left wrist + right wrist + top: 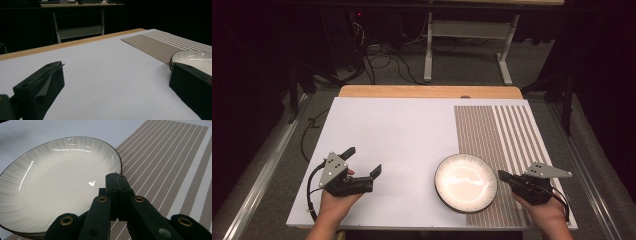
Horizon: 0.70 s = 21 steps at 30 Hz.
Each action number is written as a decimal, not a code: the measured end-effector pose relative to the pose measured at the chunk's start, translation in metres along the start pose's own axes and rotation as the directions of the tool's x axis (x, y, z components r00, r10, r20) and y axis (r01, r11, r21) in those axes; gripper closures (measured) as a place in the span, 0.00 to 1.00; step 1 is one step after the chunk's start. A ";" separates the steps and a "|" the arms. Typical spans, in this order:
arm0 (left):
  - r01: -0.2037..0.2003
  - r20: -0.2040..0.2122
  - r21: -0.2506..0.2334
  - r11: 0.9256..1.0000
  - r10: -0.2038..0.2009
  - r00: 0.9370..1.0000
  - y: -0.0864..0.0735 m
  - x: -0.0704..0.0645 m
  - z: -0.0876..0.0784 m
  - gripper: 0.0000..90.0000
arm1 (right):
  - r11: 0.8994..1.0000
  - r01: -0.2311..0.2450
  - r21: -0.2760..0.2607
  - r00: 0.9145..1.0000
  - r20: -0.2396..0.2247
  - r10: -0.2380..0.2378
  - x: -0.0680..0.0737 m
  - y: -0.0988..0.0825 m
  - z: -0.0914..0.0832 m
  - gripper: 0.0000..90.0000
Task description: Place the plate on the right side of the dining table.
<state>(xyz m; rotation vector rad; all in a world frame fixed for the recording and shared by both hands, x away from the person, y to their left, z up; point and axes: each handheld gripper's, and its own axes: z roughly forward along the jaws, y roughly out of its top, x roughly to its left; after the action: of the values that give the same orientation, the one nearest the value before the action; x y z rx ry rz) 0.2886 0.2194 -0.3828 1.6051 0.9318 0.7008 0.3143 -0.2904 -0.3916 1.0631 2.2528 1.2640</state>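
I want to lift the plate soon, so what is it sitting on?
The plate straddles the striped placemat's left edge, its left part over the white table sheet. Anything directly beneath it is hidden.

High view looks down the table; both tongs views sit low, sharing the plate (465, 182) close up.

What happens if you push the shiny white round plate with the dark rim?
The shiny white round plate with the dark rim looks glazed and stiff, so it would probably slide without bending. It sits flat and low, so tipping seems unlikely. It looks like ceramic, so dropping it might break it.
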 end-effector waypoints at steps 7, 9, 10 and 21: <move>-0.002 0.003 0.002 1.000 0.002 1.000 0.000 0.000 0.000 0.01 | 1.000 -0.015 0.016 1.000 -0.011 0.015 -0.001 -0.001 0.001 1.00; -0.001 0.003 0.002 1.000 0.001 1.000 0.000 0.000 0.000 0.01 | 1.000 -0.015 0.024 1.000 -0.016 0.016 -0.001 0.000 0.002 1.00; -0.002 0.003 0.002 1.000 0.002 1.000 0.000 0.000 0.000 0.01 | 1.000 -0.019 0.025 1.000 -0.018 0.019 -0.001 0.000 0.002 1.00; -0.003 0.002 0.003 1.000 0.003 1.000 0.000 0.000 0.000 0.01 | 0.999 -0.018 0.040 1.000 -0.017 0.019 -0.002 -0.001 0.002 1.00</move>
<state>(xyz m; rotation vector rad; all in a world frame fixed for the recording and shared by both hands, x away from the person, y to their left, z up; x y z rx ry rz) 0.2887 0.2193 -0.3831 1.6102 0.9294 0.7003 0.3165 -0.2903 -0.3935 1.0931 2.2952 1.2460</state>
